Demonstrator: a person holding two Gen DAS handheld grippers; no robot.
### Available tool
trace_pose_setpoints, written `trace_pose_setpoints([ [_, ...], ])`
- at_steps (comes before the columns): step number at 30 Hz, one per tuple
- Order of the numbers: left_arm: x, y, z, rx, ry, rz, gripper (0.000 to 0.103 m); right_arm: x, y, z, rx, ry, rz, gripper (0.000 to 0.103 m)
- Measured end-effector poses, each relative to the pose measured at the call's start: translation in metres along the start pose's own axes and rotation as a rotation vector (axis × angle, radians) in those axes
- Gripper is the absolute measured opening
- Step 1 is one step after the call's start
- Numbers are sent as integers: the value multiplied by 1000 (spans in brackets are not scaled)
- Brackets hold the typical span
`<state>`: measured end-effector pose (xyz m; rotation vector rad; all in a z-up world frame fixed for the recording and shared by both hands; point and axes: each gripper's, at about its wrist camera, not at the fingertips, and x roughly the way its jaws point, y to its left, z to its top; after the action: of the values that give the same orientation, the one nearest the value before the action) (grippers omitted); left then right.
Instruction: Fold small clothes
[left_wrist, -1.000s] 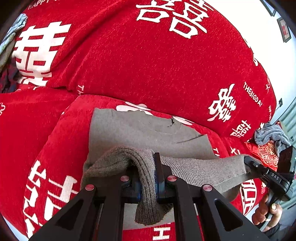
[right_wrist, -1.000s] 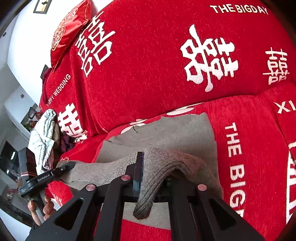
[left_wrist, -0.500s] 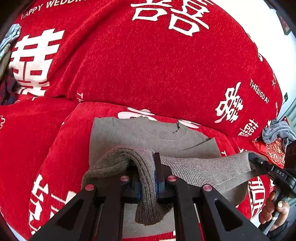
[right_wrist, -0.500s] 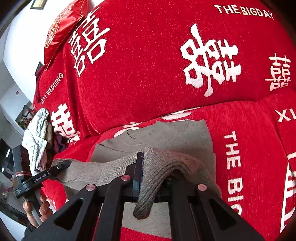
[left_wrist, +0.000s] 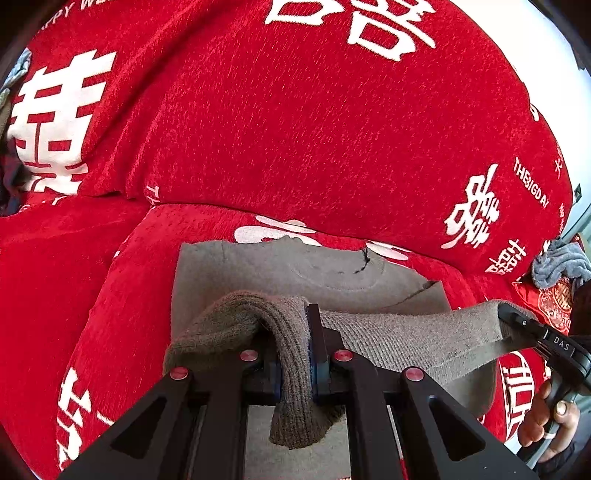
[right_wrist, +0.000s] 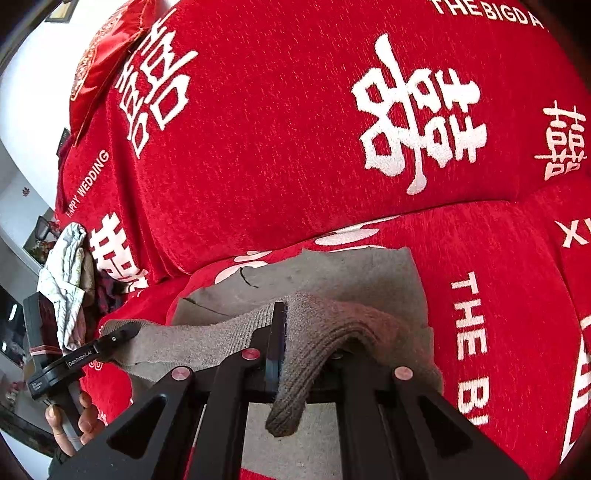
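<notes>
**A:** Where is the garment?

**B:** A grey-brown knit sweater (left_wrist: 295, 273) lies on the seat of a sofa draped in a red cover (left_wrist: 295, 129) printed with white characters and English lettering. Its far part, neckline toward the backrest, rests flat on the seat; the near ribbed hem is raised off it and stretched between two handheld tools.

**A:** What are the tongs doing?

**B:** The left gripper (left_wrist: 295, 363) is clamped on one corner of the hem, with knit bunched over its fingers and a fold hanging between them. The right gripper (right_wrist: 291, 354) pinches the other corner the same way. In the left wrist view the right gripper appears at the right edge, with a hand (left_wrist: 550, 421) on its handle.

**A:** Anything else on the sofa?

**B:** A grey cloth (left_wrist: 561, 262) sits far right beside a red embroidered cushion (left_wrist: 552, 304). A pale crumpled garment (right_wrist: 66, 273) lies at the left end.
</notes>
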<state>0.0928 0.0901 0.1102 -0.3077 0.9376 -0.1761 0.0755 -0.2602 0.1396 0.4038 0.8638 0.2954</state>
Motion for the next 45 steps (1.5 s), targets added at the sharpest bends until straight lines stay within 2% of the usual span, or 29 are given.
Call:
trace_pose_setpoints([
  [30, 92, 11, 17, 4, 115, 50, 11, 77, -44, 17, 72, 91, -49, 6],
  [45, 122, 24, 19, -29, 162, 50, 11, 104, -53, 19, 71, 129, -69, 6],
])
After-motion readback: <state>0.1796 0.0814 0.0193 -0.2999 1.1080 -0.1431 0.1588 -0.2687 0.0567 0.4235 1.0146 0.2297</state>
